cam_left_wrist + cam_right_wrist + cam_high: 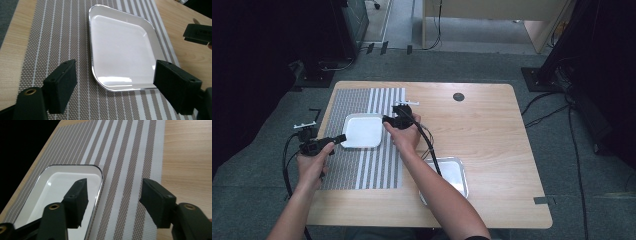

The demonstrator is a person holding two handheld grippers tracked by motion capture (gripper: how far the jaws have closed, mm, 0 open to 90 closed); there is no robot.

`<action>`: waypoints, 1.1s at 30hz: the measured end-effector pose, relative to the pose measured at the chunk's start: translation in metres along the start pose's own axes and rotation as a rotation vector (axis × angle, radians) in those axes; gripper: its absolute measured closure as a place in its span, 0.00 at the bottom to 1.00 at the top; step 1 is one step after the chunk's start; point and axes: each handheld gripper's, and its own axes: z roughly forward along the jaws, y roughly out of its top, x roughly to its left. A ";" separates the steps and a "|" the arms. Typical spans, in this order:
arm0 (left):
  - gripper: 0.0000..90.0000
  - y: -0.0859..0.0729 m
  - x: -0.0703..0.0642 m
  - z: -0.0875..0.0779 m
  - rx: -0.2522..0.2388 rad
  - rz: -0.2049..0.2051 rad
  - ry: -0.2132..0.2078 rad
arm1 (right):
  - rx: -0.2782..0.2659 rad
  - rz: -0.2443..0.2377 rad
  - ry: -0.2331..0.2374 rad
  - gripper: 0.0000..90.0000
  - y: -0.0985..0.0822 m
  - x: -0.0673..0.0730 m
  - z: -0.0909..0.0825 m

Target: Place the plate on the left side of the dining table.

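High view: white square plate (362,131) sits flat on the striped woven placemat (362,170), upper-middle of the mat, on the wooden table (492,130); both hands in from the bottom, one gripper each side of the plate.

Left gripper (339,138) at the plate's near-left corner, tips just beside the rim; can't tell from up here if they touch it; left gripper view settles it: jaws wide apart, nothing pinched btwn them, plate (120,50) lying ahead and below, its near rim spanning the gap; mat (50,45) under it all; the other gripper's black tip pokes in at the right edge of that view.

Right gripper (388,120) at the plate's far-right corner, hand (406,134) above the mat's right edge; right gripper view: jaws spread, gap empty, just striped mat (130,157) showing btwn them; one jaw hangs over the plate (57,185) by its rim, the other over the mat; not pressing on anything.

So plate's free, gripped by neither side; a 2nd tray, metal (456,172), lies on bare wood near the table's front edge, partly under the right forearm, well apart from the mat's plate.
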 end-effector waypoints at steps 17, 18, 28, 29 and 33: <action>0.20 -0.034 -0.016 -0.023 -0.047 0.077 -0.023 | -0.008 -0.071 -0.002 0.32 -0.007 -0.033 -0.052; 0.20 -0.036 -0.017 -0.025 -0.050 0.080 -0.023 | -0.010 -0.078 -0.003 0.32 -0.007 -0.035 -0.054; 0.20 -0.054 -0.025 -0.037 -0.081 0.116 -0.029 | -0.029 -0.135 -0.009 0.30 -0.013 -0.046 -0.079; 0.20 -0.054 -0.025 -0.037 -0.081 0.116 -0.029 | -0.029 -0.135 -0.009 0.30 -0.013 -0.046 -0.079; 0.20 -0.062 -0.028 -0.042 -0.087 0.129 -0.026 | -0.029 -0.146 -0.014 0.29 -0.016 -0.052 -0.090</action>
